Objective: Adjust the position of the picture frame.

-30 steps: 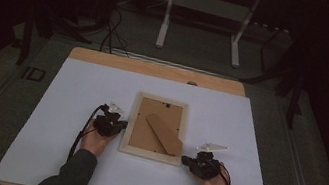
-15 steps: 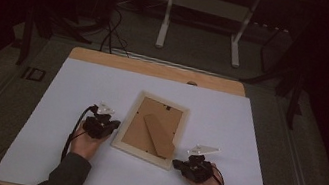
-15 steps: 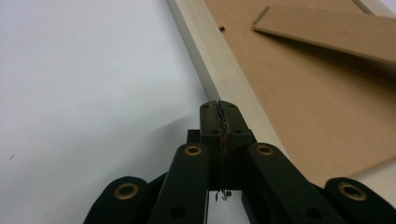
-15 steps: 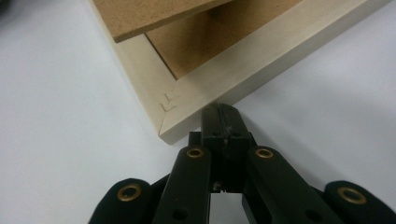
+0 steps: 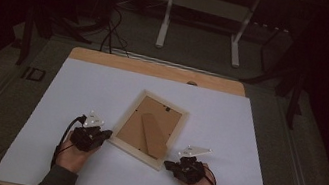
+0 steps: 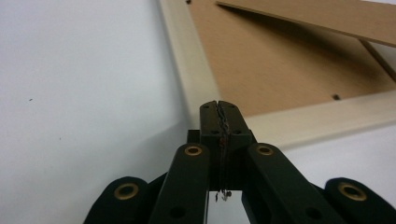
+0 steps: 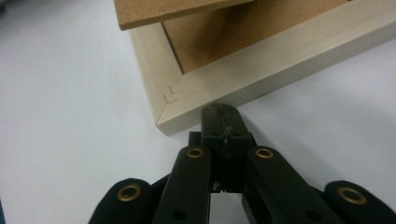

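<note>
A pale wooden picture frame lies face down on the white table top, turned askew, with its brown backing and stand flap showing. My left gripper is shut with nothing between its jaws, and its tips rest at the frame's near-left corner. In the left gripper view the closed tips meet the frame's pale rim. My right gripper is shut and holds nothing, by the near-right corner. In the right gripper view its tips sit against the frame's outer side.
The white top leaves bare room all round the frame. A strip of bare wood runs along its far edge. Beyond it, on the dark floor, stand the white legs of another table and some cables.
The frame has turned clockwise from square to askew, its near edge swinging left. Both grippers have moved left and a little nearer with its near corners, staying shut.
</note>
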A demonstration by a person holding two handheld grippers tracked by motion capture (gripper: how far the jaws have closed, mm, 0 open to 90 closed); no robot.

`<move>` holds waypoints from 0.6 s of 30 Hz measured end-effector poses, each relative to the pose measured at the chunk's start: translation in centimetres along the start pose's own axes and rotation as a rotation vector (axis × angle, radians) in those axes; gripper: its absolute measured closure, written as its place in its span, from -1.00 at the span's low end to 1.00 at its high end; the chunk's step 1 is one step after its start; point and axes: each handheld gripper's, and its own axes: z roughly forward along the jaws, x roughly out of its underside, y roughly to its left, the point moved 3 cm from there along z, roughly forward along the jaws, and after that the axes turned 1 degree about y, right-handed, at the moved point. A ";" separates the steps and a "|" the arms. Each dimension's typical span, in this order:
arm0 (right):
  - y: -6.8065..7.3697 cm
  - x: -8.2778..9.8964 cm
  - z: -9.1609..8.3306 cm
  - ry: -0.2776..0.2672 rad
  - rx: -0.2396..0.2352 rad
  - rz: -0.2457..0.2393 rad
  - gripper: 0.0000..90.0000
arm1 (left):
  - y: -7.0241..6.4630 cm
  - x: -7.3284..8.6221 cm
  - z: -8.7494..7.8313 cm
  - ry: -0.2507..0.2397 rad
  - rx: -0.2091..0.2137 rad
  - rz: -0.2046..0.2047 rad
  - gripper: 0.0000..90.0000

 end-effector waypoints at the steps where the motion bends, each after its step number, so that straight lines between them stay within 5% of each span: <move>1: 0.2 -0.1 0.1 0.001 -0.001 0.000 1.00 | -0.1 0.1 -0.1 0.000 -0.002 0.004 1.00; 9: 1.1 -0.8 1.0 0.009 -0.020 -0.033 1.00 | -0.6 1.4 -0.7 0.035 -0.010 0.016 1.00; 18: 2.2 -1.7 2.3 0.014 -0.050 -0.068 1.00 | 0.4 1.8 0.6 0.073 -0.023 -0.023 1.00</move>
